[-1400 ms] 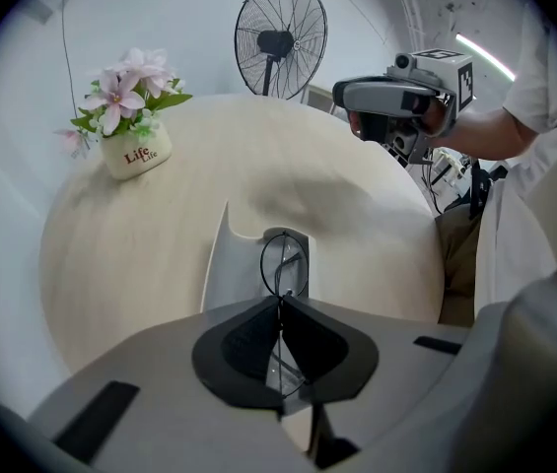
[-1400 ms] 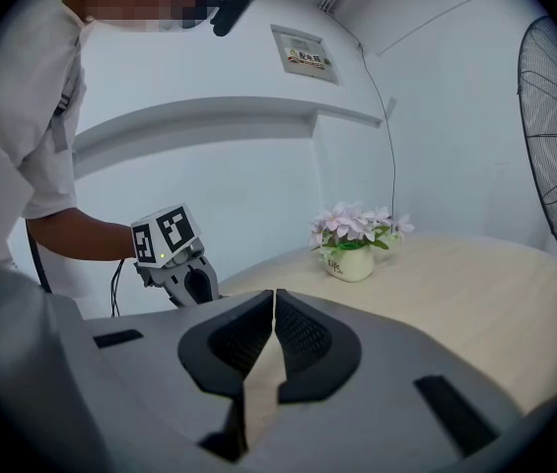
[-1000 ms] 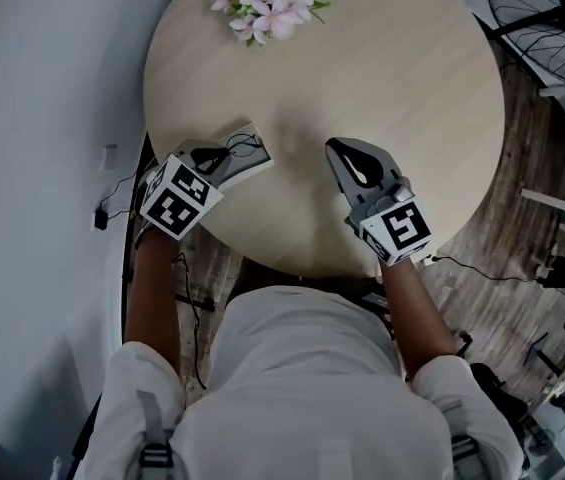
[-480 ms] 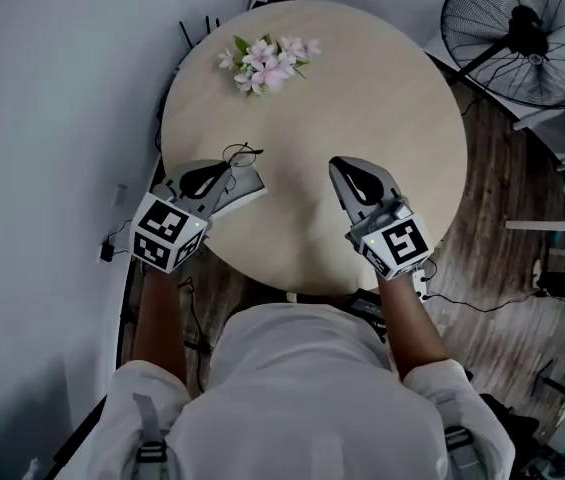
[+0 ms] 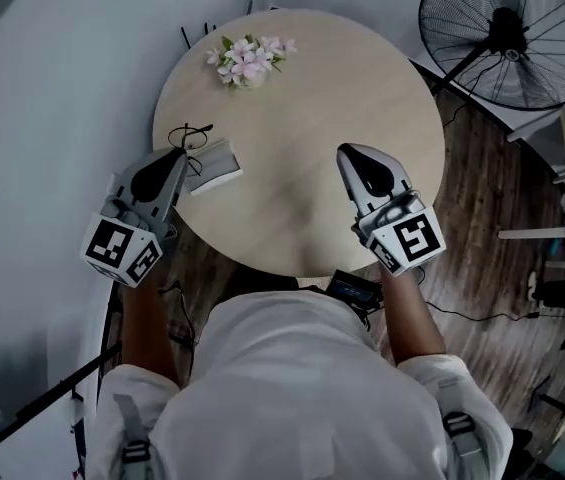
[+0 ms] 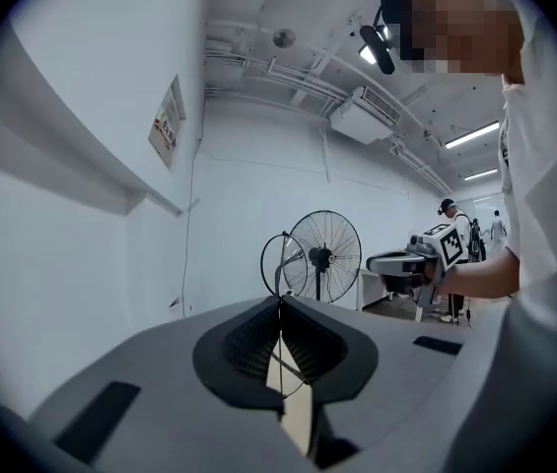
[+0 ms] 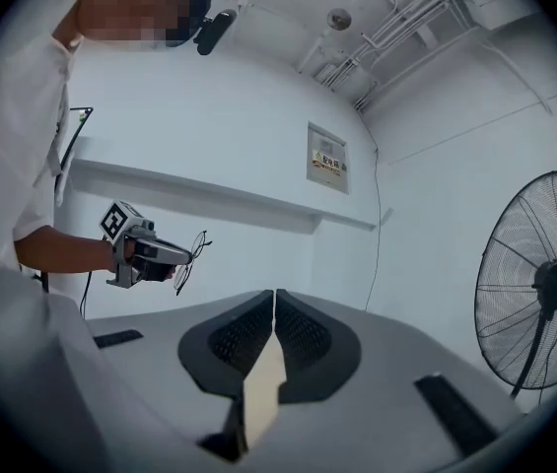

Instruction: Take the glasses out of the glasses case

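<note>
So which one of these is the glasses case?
Start at the round wooden table. Near its left edge, away from the pink flowers, lies a flat grey case. It is the only boxy thing there, beside the wire glasses pinched by the left gripper.

The glasses (image 5: 188, 134) sat in the left claw (image 5: 174, 155) over the tabletop's (image 5: 302, 138) left edge, just beside the glasses case (image 5: 214, 165); flowers (image 5: 247, 60) lay at the far edge.

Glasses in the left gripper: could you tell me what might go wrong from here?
The thin black wire-frame glasses are pinched only by thin wire in the left gripper, so they might twist or slip out. The grey glasses case lies near the edge of the round wooden table and could get knocked off.
</note>
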A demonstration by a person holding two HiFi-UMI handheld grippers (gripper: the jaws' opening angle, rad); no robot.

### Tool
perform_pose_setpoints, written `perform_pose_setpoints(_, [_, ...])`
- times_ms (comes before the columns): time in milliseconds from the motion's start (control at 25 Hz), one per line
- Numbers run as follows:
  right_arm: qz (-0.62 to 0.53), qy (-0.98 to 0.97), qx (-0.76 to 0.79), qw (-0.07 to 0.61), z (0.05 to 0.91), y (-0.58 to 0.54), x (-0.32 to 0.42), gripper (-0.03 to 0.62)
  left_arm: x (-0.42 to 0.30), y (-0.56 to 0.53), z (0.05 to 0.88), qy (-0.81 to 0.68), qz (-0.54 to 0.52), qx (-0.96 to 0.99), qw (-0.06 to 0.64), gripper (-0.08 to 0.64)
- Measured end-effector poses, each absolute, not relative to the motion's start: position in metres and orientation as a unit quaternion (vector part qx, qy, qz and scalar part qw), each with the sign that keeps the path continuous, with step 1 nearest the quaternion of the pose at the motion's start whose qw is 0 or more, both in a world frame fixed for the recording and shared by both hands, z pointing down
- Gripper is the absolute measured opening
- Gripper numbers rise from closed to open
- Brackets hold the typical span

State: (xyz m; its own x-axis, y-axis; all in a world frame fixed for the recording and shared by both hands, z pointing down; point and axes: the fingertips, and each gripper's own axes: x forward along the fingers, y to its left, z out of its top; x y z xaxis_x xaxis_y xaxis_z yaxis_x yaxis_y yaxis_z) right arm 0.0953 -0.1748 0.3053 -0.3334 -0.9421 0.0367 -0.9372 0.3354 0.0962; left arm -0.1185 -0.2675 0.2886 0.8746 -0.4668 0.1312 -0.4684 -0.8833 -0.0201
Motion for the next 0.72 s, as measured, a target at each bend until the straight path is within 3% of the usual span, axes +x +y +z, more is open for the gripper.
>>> perform_pose_setpoints(720, [0.011,-0.822,0.569,-0.016,0.320,-0.030,0.109,0.025,-0.162,-0.126,0.292,-0.345,-0.080,0.934,0.046,0.023])
